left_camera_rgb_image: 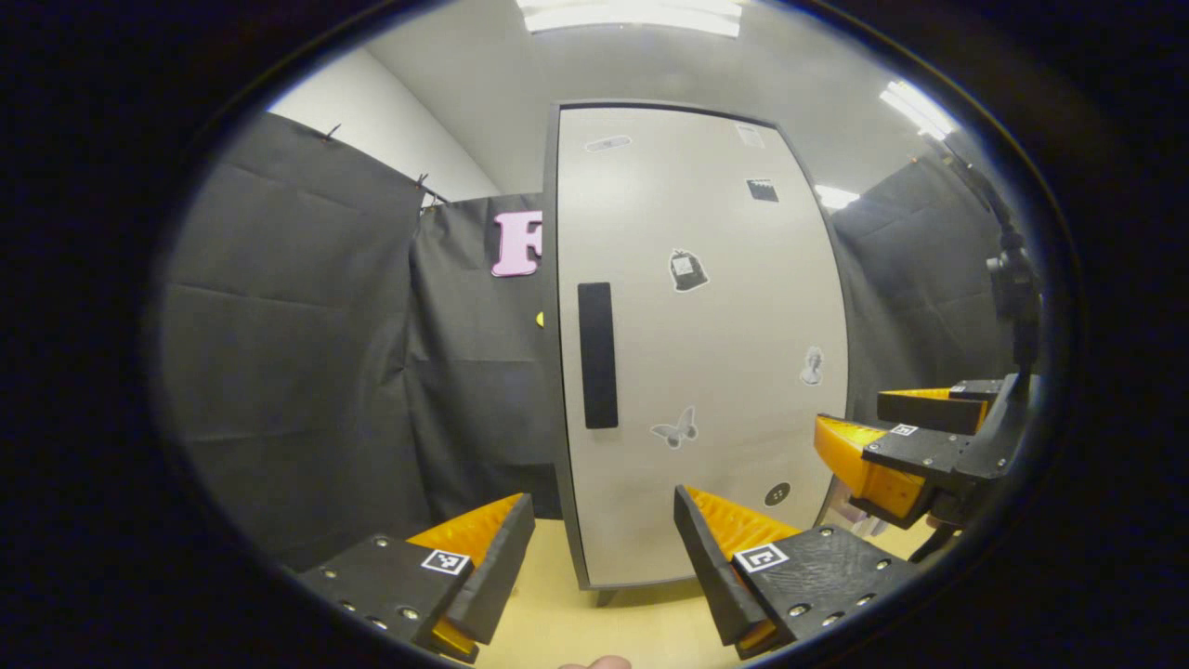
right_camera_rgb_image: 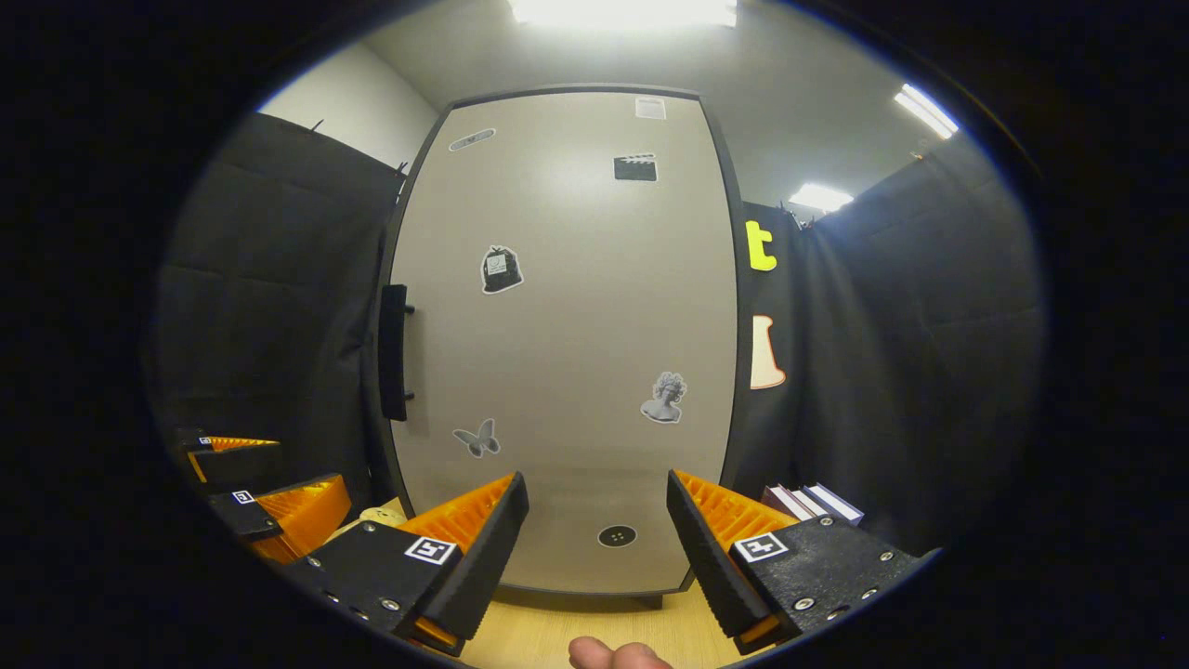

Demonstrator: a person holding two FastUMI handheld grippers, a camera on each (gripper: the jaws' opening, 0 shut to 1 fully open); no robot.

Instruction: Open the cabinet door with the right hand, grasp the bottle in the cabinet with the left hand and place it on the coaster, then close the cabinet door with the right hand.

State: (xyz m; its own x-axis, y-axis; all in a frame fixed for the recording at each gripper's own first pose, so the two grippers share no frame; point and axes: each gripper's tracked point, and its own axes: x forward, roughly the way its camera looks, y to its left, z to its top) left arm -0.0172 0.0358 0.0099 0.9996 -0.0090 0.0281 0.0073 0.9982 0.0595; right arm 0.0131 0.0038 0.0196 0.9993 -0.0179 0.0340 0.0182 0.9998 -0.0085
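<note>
The tall pale grey flat-fronted cabinet door [right_camera_rgb_image: 567,353] stood fully shut on the light wooden desk [right_camera_rgb_image: 539,632], so the bottle and its place inside could not be seen; the coaster was not identified either. The step in hand was judged to be the opening of that door by the right claw [right_camera_rgb_image: 590,539], which stood open, its jaws spread and holding nothing, in front of the lower door and well to the right of the black vertical bar handle [right_camera_rgb_image: 394,353]. To do this well, the right claw should travel across to the handle, close squarely on the bar and pull along the door's arc, hinge apparently on the right edge. The left claw [left_camera_rgb_image: 604,557] was likewise open and empty, and should be kept out of the door's swing.

Count: one cabinet door, one handle, two claws, about seven small stickers [right_camera_rgb_image: 502,269] on the door, and a few books [right_camera_rgb_image: 813,502] lying beside the cabinet.
</note>
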